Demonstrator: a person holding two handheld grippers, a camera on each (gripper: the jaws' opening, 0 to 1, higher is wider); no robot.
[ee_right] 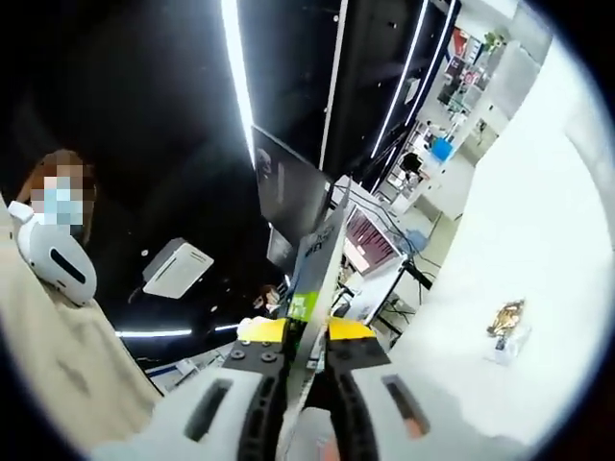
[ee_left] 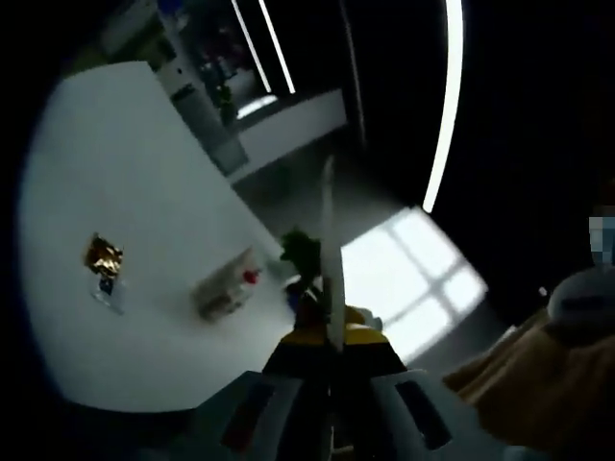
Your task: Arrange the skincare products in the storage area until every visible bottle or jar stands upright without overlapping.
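Matt white table [ee_left: 144, 192], shiny gold-foil packet [ee_left: 103, 257]

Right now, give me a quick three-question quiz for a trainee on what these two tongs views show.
1. True or false: the left tongs are clamped on a thin flat item.
2. Where does the gold-topped item sit? A, on the white table; B, on a shelf; C, on the floor.
3. Fill in: the right tongs grip a flat box with a ____ label.
Key: 1 true; 2 A; 3 green.
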